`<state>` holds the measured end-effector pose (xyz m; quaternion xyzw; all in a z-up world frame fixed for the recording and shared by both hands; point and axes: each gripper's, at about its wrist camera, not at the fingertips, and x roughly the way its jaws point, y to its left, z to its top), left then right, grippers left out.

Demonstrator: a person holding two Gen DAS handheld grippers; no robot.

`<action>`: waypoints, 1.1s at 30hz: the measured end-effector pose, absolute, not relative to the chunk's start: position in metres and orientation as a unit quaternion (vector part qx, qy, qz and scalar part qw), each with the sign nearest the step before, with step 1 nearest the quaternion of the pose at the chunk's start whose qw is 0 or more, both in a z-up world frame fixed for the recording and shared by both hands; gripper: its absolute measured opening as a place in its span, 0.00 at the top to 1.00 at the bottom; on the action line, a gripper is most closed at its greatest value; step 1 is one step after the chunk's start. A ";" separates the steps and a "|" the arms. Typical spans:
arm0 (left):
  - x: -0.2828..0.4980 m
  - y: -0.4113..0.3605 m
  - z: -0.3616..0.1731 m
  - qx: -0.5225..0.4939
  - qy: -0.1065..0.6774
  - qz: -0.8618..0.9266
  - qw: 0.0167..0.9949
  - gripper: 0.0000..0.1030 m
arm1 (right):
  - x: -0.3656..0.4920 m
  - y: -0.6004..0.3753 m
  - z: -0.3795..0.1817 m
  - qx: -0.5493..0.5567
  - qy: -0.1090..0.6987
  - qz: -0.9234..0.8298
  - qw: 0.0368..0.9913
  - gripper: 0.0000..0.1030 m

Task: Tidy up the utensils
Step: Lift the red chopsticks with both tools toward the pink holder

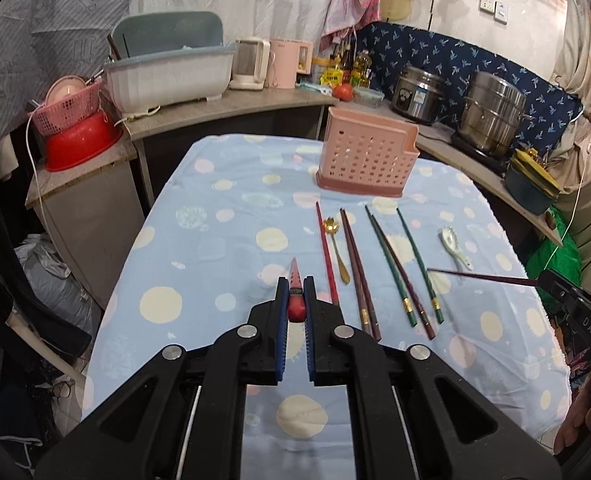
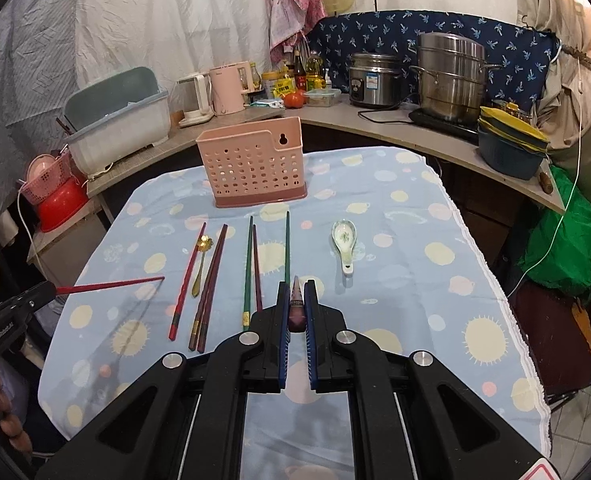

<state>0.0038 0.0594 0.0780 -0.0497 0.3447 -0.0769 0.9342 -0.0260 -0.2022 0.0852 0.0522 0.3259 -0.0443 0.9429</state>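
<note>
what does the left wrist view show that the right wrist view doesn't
Only the left wrist view shows the right gripper holding a purple chopstick. Only the right wrist view shows the left gripper holding a red chopstick, and the holder's keyhole slot. Both show the pink utensil holder, gold spoon and ceramic spoon.

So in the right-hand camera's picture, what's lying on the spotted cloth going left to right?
Red chopstick → small gold spoon → pair of dark brown chopsticks → green chopstick → maroon chopstick → second green chopstick → white ceramic soup spoon.
</note>
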 end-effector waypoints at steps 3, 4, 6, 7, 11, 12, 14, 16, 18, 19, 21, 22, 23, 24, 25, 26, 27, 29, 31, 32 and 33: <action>0.001 0.058 0.091 -0.048 0.330 -0.079 0.939 0.93 | -0.029 -0.202 0.098 0.050 0.312 -0.042 0.948 0.93; 0.001 0.057 0.095 -0.048 0.326 -0.080 0.941 0.93 | -0.029 -0.202 0.102 0.050 0.309 -0.040 0.949 0.93; 0.002 0.056 0.103 -0.048 0.319 -0.081 0.943 0.93 | -0.029 -0.203 0.108 0.051 0.303 -0.037 0.951 0.93; 0.003 0.056 0.108 -0.047 0.315 -0.082 0.944 0.93 | -0.028 -0.203 0.112 0.051 0.300 -0.035 0.952 0.93; 0.009 0.052 0.124 -0.044 0.301 -0.089 0.949 0.93 | -0.024 -0.208 0.125 0.053 0.290 -0.031 0.955 0.93; 0.012 0.050 0.128 -0.041 0.298 -0.090 0.950 0.93 | -0.022 -0.209 0.128 0.053 0.288 -0.030 0.956 0.93; 0.018 0.047 0.136 -0.036 0.292 -0.092 0.951 0.93 | -0.018 -0.213 0.134 0.055 0.284 -0.027 0.957 0.93; 0.025 0.044 0.142 -0.033 0.289 -0.095 0.952 0.93 | -0.012 -0.215 0.139 0.056 0.283 -0.023 0.957 0.93; 0.034 0.042 0.151 -0.035 0.285 -0.104 0.952 0.93 | -0.005 -0.217 0.145 0.055 0.280 -0.018 0.958 0.93; 0.040 0.041 0.155 -0.036 0.283 -0.107 0.952 0.93 | -0.001 -0.218 0.148 0.056 0.279 -0.015 0.958 0.93; 0.053 0.039 0.166 -0.034 0.276 -0.109 0.954 0.93 | 0.011 -0.221 0.158 0.060 0.276 -0.007 0.959 0.93; 0.058 0.038 0.171 -0.033 0.272 -0.111 0.955 0.93 | 0.017 -0.222 0.164 0.061 0.273 -0.003 0.960 0.93; 0.065 0.036 0.178 -0.033 0.268 -0.112 0.956 0.93 | 0.024 -0.223 0.170 0.060 0.269 -0.002 0.961 0.93; 0.071 0.035 0.183 -0.033 0.265 -0.114 0.957 0.93 | 0.030 -0.223 0.177 0.057 0.265 -0.001 0.963 0.93; 0.079 0.033 0.190 -0.032 0.259 -0.116 0.958 0.93 | 0.040 -0.223 0.185 0.053 0.259 -0.001 0.964 0.93; 0.088 0.030 0.198 -0.029 0.253 -0.114 0.960 0.93 | 0.047 -0.223 0.192 0.050 0.254 -0.001 0.966 0.93; 0.095 0.029 0.205 -0.027 0.247 -0.115 0.962 0.93 | 0.056 -0.223 0.199 0.045 0.247 -0.003 0.968 0.93; 0.112 0.023 0.221 -0.023 0.231 -0.111 0.966 0.93 | 0.078 -0.223 0.215 0.032 0.235 -0.008 0.971 0.93; 0.130 0.015 0.235 -0.015 0.218 -0.109 0.970 0.93 | 0.098 -0.223 0.228 0.026 0.225 -0.009 0.974 0.93; 0.141 0.011 0.243 -0.012 0.212 -0.110 0.971 0.93 | 0.110 -0.223 0.236 0.022 0.220 -0.011 0.975 0.93; 0.151 0.008 0.249 -0.012 0.208 -0.111 0.972 0.93 | 0.123 -0.222 0.243 0.020 0.216 -0.011 0.976 0.93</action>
